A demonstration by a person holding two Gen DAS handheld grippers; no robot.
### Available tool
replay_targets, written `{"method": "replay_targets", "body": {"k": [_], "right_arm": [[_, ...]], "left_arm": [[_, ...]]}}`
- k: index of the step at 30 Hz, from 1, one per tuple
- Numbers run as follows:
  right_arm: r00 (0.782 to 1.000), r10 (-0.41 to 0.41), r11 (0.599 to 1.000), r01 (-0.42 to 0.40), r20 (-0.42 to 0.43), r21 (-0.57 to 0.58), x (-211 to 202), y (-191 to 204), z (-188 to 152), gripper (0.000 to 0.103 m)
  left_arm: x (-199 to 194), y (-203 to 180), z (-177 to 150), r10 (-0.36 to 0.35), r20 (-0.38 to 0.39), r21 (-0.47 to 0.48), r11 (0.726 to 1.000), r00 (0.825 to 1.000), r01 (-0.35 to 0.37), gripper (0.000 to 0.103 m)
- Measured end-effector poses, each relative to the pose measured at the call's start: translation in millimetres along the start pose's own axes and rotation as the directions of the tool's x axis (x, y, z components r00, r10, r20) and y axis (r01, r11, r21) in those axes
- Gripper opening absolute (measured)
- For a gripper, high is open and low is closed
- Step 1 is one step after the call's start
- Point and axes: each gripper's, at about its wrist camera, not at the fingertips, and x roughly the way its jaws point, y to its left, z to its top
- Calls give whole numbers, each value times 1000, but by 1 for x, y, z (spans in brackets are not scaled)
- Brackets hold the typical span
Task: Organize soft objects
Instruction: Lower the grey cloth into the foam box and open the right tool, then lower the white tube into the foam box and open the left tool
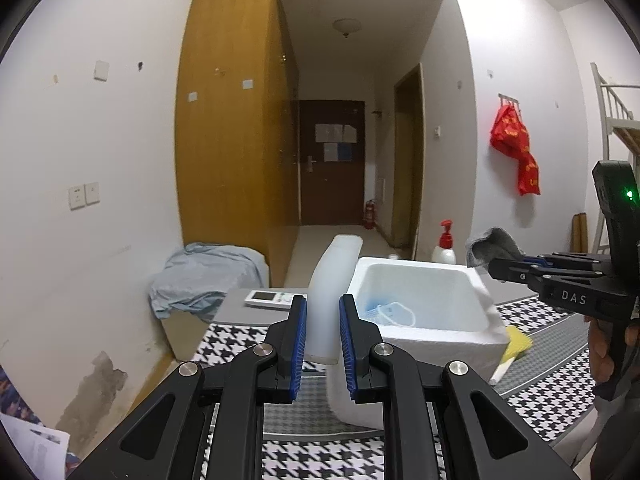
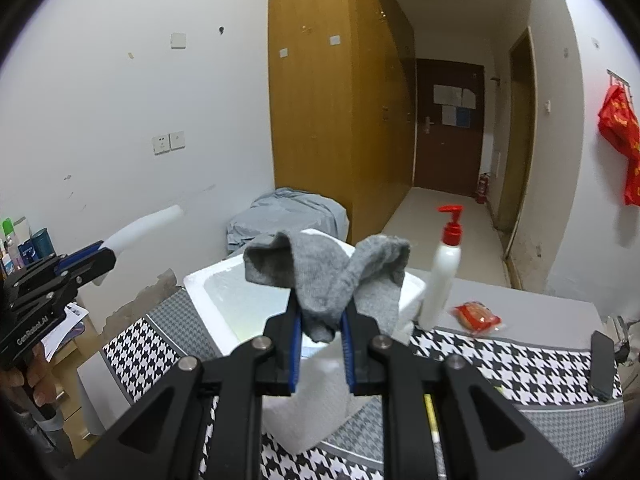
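Left tongs (image 1: pixel 323 330): clamp one white foam strip (image 1: pixel 330 292)
Right tongs (image 2: pixel 321 350): clamp one grey sock (image 2: pixel 326 276)
Foam box (image 1: pixel 420 300): one
Pump bottle (image 2: pixel 442 276): one

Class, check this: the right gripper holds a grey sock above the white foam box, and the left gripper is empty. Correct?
Not quite. The left gripper is not empty: the left wrist view shows it shut on a white foam strip. The right gripper does hold the grey sock above the white foam box.
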Motion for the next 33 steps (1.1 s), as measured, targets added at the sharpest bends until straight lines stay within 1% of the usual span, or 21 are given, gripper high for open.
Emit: {"method": "replay_targets", "body": {"k": [8,13,18,20,21,22,24,26,27,28,29,30,33], "right_arm": [[999,41,999,-41,-17,-19,20,13,8,20],[997,67,998,-68,-50,-14,36,22,10,21],[996,57,998,-58,-70,-13,48,27,11,21],[996,41,999,-42,-83,-11,53,27,12,22],[995,37,999,-39,-89,-13,55,28,12,24],[995,35,999,-37,-95,-15,57,28,12,30],[995,14,1000,-16,-100,-22,59,30,12,37],[995,7,999,-10,-101,-33,61,31,12,38],[995,3,999,-7,-104,-41,61,33,11,45],[994,1,999,-5,-105,-43,61,33,11,55],[994,0,999,-4,-105,-42,61,33,11,58],[995,0,999,-4,-103,-38,61,32,11,61],[995,10,999,-13,-95,-33,54,34,9,62]], "left_arm": [[-3,16,-6,49,-13,-22,999,999,-50,18],[-6,28,-11,77,-23,-41,996,997,-78,18],[-8,34,-11,86,-22,-45,995,996,-87,18],[-8,34,-12,83,-22,-43,996,996,-84,18],[-9,35,-12,81,-21,-41,996,997,-81,18],[-9,35,-13,79,-21,-40,996,997,-79,18],[-9,36,-13,74,-22,-38,996,997,-75,18],[-8,35,-13,72,-23,-39,997,997,-73,18],[-8,36,-13,71,-24,-40,997,997,-72,18],[-7,36,-13,69,-24,-40,997,997,-70,18],[-6,35,-12,68,-24,-41,997,997,-69,18],[-6,36,-13,65,-26,-42,997,998,-66,18],[-3,37,-12,57,-28,-44,997,998,-59,18]]}}
